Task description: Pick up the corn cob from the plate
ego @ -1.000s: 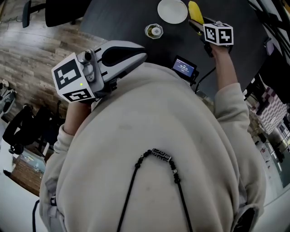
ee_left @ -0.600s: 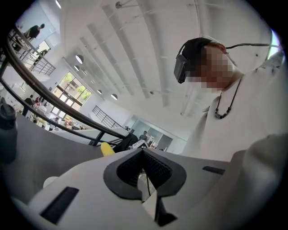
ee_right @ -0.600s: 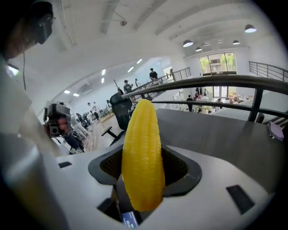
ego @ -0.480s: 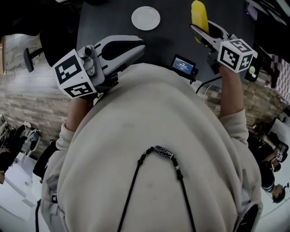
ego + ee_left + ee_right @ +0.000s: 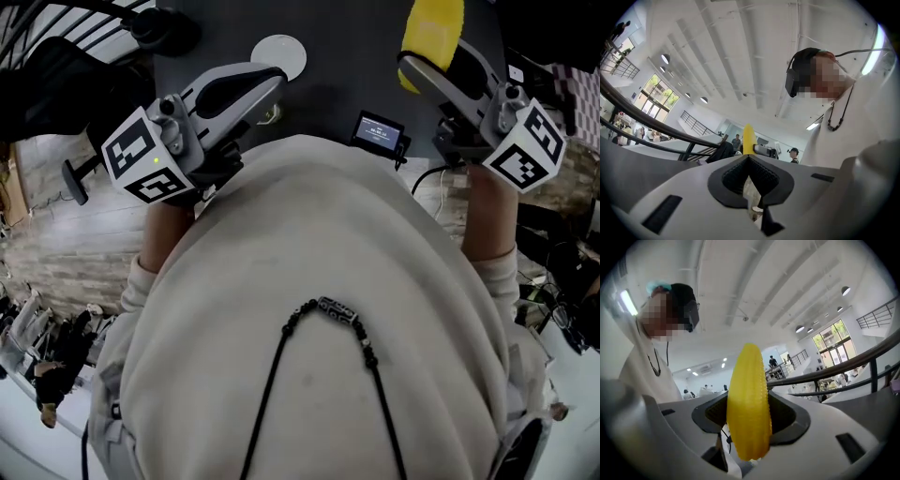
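Note:
The yellow corn cob point(image 5: 433, 33) is off the table, clamped upright between the jaws of my right gripper point(image 5: 419, 64) at the top right of the head view. In the right gripper view the corn cob point(image 5: 749, 413) fills the gap of the right gripper point(image 5: 749, 430), which points up toward the ceiling. The white plate point(image 5: 278, 56) lies bare on the dark table point(image 5: 347, 56), to the left of the cob. My left gripper point(image 5: 267, 82) is raised near the plate; in its own view the left gripper point(image 5: 749, 160) is shut with nothing held, and the corn cob point(image 5: 748, 139) shows beyond its tips.
A small black device with a lit screen point(image 5: 380, 132) sits at the table's near edge between the two grippers. A black office chair point(image 5: 66, 70) stands on the wood floor point(image 5: 56, 234) at the left. My cream sweatshirt point(image 5: 319, 309) fills the lower part of the head view.
The right gripper has carried the corn cob up and toward me, away from the plate. The plate has slid left in the head view. The left gripper stayed raised and shut.

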The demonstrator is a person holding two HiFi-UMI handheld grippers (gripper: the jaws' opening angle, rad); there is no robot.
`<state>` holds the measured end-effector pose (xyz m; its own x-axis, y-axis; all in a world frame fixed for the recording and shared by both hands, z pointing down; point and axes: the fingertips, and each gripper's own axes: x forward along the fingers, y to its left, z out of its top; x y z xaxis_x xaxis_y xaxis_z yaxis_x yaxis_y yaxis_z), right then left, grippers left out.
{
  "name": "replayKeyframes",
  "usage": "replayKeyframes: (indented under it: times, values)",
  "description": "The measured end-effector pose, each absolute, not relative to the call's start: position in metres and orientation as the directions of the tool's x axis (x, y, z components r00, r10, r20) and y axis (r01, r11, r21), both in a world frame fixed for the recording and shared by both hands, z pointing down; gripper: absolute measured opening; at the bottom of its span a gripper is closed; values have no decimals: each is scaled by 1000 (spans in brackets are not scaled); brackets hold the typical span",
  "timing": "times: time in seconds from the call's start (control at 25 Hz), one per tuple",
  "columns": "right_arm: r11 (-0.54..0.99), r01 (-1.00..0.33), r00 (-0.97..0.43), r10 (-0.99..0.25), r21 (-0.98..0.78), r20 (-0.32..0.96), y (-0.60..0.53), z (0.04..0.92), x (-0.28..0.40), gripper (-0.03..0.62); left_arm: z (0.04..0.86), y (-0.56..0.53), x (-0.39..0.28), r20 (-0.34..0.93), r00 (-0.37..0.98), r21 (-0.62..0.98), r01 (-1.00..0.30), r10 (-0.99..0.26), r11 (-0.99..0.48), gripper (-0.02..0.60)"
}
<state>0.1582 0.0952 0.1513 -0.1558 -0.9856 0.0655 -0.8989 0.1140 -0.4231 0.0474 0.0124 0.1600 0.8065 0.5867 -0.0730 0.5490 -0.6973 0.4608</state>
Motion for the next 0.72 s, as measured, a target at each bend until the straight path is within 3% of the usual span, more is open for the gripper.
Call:
replayKeyframes:
  times: [0.32,0.72]
  values:
    - [190,-897,-161,-981,-400,-105,120,106,123,247,154,33,25,-93,779,435,592,620,-679,2]
    - [196,-891,-183,-980,-410,-71,108,114,145,247,157,27,54,-110,784,461,585,611,-667,2]
